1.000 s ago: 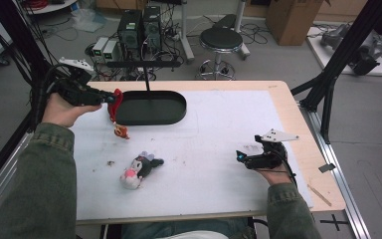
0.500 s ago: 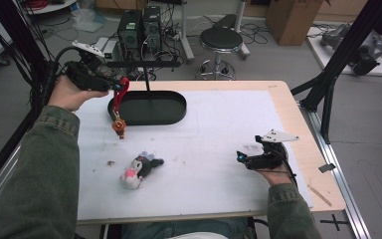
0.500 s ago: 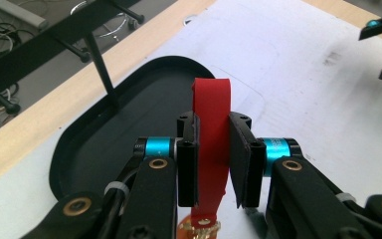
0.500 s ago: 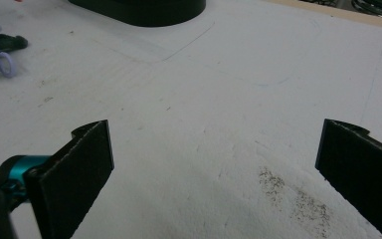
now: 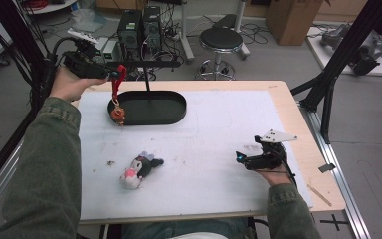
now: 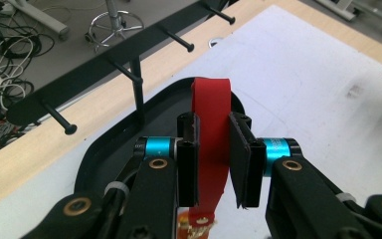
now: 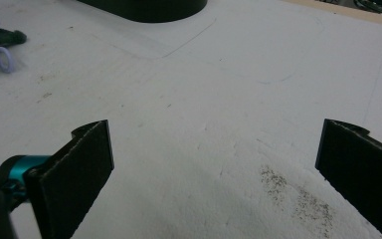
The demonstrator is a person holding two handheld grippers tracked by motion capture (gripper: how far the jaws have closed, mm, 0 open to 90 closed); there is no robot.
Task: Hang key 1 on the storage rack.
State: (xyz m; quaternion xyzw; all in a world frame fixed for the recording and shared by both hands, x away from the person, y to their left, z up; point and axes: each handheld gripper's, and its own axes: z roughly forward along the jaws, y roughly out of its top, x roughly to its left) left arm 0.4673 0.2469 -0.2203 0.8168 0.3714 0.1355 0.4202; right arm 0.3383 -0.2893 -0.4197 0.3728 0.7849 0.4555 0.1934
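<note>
At the near edge of the table (image 5: 298,129), right side, the right gripper (image 5: 239,158) rests low over the white mat (image 5: 219,129) in the person's right hand (image 5: 273,175), grey plate on top. Its jaws stand wide apart with nothing between them — in the right gripper view just bare mat with a patch of dark specks between the two black pads (image 7: 74,169).

Left of that, near the middle front of the mat, a small plush toy (image 5: 138,169) lies on its side, dark body, pink and white parts, well apart from both grippers. A few crumbs sit on the mat to its left.

Farther back, a black oval tray (image 5: 176,107) sits on the mat, with a thin black post rising from it to a black peg rack (image 6: 104,62), several pegs sticking out along the bar.

At the back left the left gripper (image 5: 115,75) is held up above the tray's left end in the left hand (image 5: 69,84), green sleeve (image 5: 45,164) running down to the bottom. It is clenched on a red strap (image 6: 210,129) — the strap passes upright between the pads, which press it from both sides. Below the jaws the strap hangs free with a small orange charm (image 5: 118,114) at its end, dangling by the tray's left rim; whether it touches the rim can't be told.

Beyond the table: stool, computer boxes, cables on the floor.
</note>
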